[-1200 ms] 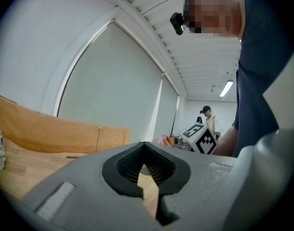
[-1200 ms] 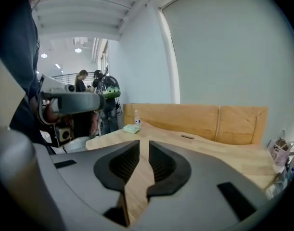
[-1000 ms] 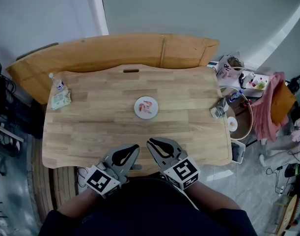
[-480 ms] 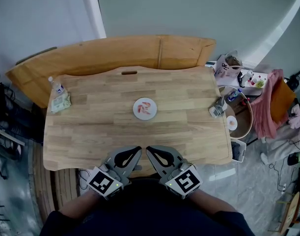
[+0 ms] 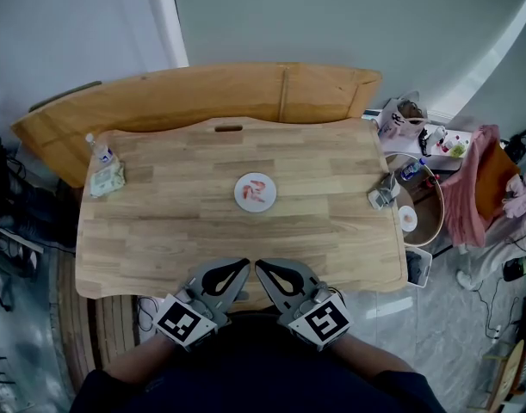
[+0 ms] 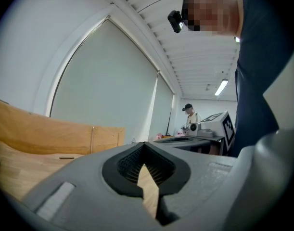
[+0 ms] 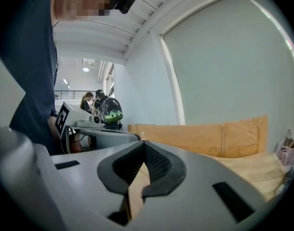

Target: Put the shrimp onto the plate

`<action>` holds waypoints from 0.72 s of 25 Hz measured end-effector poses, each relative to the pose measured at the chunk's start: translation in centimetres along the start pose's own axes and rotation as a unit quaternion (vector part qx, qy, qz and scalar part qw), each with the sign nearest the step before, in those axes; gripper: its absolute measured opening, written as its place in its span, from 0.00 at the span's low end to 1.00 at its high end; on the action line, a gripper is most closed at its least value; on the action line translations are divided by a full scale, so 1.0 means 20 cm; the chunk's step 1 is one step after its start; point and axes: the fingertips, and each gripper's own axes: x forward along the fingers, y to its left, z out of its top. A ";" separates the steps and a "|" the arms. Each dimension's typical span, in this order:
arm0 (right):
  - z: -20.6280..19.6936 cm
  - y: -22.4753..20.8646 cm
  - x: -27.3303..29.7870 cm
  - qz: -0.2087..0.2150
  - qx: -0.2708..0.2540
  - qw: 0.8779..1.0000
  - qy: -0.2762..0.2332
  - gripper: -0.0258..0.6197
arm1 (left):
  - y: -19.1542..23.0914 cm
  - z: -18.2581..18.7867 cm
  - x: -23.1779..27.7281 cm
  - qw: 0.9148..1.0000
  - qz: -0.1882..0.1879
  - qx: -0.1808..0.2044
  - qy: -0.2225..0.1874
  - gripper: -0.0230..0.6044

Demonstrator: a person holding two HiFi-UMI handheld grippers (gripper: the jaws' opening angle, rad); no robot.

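A person seated at a light wooden table (image 5: 159, 231) holds two grey handheld grippers close to the body at the table's near edge, tips pointed inward and almost meeting. The left gripper (image 5: 242, 265) has its jaws pressed together at the tip with nothing between them; its own view shows only the ribbed pads meeting and bare tabletop beyond. The right gripper (image 5: 261, 266) is likewise closed on nothing, its pads touching at the tip. Each carries a cube with square black-and-white markers at its rear.

The shrimp (image 5: 256, 191), pinkish-red pieces, lie on the small round white plate (image 5: 242, 198), which sits near the middle of the table, well apart from both grippers.

At the table's far left corner a small water bottle (image 5: 99, 150) stands just beside a green-and-white packet (image 5: 108, 178). A small grey object (image 5: 383, 190) rests at the right edge. A long wooden bench (image 5: 202, 93) runs behind the table. To the right, on the floor, are a round wooden tub (image 5: 432, 218), a pink cloth (image 5: 471, 188) and a patterned bag (image 5: 401, 115).
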 end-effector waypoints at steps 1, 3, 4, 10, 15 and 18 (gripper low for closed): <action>0.00 0.00 0.00 0.001 -0.001 1.000 0.000 0.05 | 0.00 0.00 0.00 1.000 0.000 0.000 0.000 0.03; 0.00 0.00 0.01 0.003 -0.001 1.000 0.000 0.05 | 0.01 0.00 0.00 1.000 0.001 -0.001 -0.001 0.03; 0.00 0.00 0.01 0.004 -0.001 1.000 0.000 0.05 | 0.01 0.00 0.01 1.000 0.001 -0.001 -0.001 0.03; -0.01 -0.01 0.02 0.005 0.001 1.000 0.004 0.05 | 0.02 0.00 0.01 1.000 0.003 -0.001 -0.003 0.03; -0.02 -0.02 0.02 0.006 0.004 1.000 0.007 0.05 | 0.03 0.00 0.02 1.000 0.003 -0.002 -0.002 0.03; -0.02 -0.03 0.03 0.007 0.004 1.000 0.005 0.05 | 0.03 0.00 0.03 1.000 0.004 -0.002 -0.001 0.03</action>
